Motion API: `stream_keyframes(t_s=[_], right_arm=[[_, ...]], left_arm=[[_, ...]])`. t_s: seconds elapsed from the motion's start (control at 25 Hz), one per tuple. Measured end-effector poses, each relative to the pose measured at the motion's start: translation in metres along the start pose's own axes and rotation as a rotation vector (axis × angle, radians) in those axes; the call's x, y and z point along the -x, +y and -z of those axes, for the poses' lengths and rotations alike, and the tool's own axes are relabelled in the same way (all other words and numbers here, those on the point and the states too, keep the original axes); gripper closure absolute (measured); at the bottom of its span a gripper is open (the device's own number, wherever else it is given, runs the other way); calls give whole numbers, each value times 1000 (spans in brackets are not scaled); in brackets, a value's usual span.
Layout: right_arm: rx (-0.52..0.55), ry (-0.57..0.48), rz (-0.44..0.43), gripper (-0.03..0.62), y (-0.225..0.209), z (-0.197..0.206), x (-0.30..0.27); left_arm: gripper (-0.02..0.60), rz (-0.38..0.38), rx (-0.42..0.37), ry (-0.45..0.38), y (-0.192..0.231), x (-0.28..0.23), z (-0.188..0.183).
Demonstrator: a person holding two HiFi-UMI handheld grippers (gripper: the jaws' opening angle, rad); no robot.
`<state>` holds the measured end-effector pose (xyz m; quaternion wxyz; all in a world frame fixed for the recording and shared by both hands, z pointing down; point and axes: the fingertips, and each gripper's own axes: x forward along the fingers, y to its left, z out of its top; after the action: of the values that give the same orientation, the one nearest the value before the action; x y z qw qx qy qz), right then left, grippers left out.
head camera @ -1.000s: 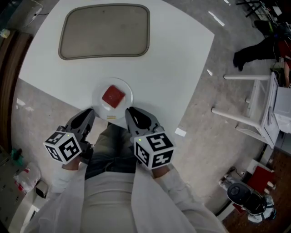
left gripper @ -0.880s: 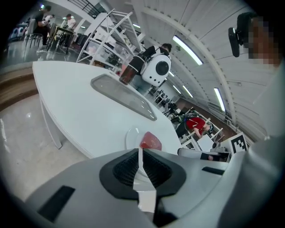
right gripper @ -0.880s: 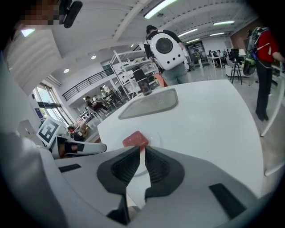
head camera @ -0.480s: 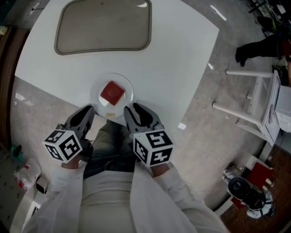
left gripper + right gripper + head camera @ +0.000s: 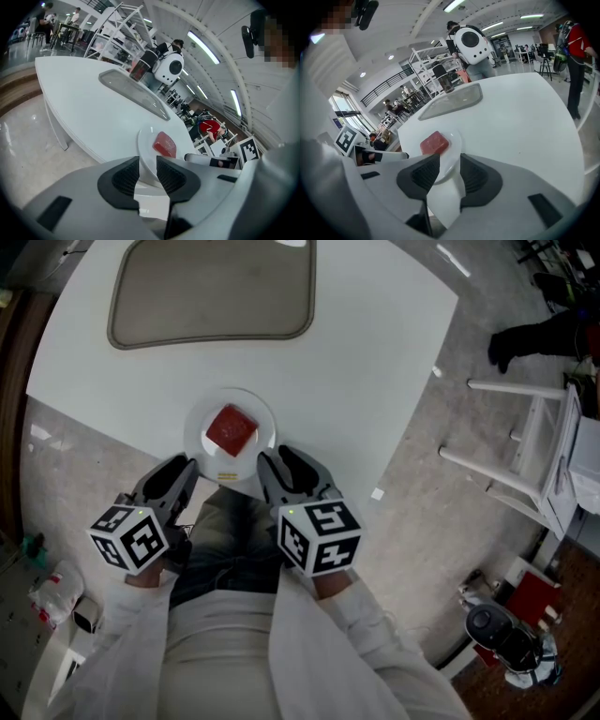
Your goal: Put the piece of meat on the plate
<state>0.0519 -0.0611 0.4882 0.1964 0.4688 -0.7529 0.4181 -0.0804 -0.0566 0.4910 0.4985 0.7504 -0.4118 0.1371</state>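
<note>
White surface (image 5: 356, 343) takes up the upper half of the head view. Its near edge runs just ahead of your lap.

Beige tray (image 5: 211, 292) lies at the upper left of the frame, well apart from the plate.

White frame rack (image 5: 534, 456) stands on the floor at the right edge, off the surface.

Your left tool (image 5: 178, 472) sits at lower left of centre, marker cube toward you and tips toward the plate's near-left rim. In the left gripper view the left tool (image 5: 147, 172) is released: jaws stand apart, pads bare, only the plate's rim showing through the gap further on.

Your right tool (image 5: 279, 465) sits at lower centre, its tips just beside the plate's near-right rim. In the right gripper view the right tool (image 5: 445, 173) has just been opening its jaws. They now stand wide with nothing between the pads.

Plate (image 5: 199, 442), white and round, rests on the surface close to its near edge, between the two sets of tips. It also shows in the left gripper view (image 5: 146, 140) and the right gripper view (image 5: 455, 146).

Piece of meat (image 5: 232, 430), a red block, lies flat at the middle of the plate, apart from both tools (image 5: 164, 144) (image 5: 434, 143).
</note>
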Motion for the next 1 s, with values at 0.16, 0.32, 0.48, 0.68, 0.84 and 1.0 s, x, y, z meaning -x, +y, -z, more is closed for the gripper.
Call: stream_keyframes(t_s=[0.16, 0.32, 0.48, 0.68, 0.84, 1.0], right_arm=[[-11, 11, 3, 468, -1, 0, -1], [-24, 23, 7, 468, -2, 2, -2], [-29, 38, 5, 468, -2, 5, -7], [-28, 51, 3, 468, 0, 6, -10], [-13, 60, 11, 468, 0, 6, -9], [-7, 61, 29, 470, -4, 6, -13]], left_arm=[[479, -5, 24, 4, 1, 0, -1], [479, -14, 26, -2, -1, 3, -1], [479, -25, 31, -7, 1, 2, -1], [479, -17, 45, 8, -3, -1, 1], [479, -24, 52, 1, -4, -2, 1], [479, -30, 32, -1, -1, -5, 1]])
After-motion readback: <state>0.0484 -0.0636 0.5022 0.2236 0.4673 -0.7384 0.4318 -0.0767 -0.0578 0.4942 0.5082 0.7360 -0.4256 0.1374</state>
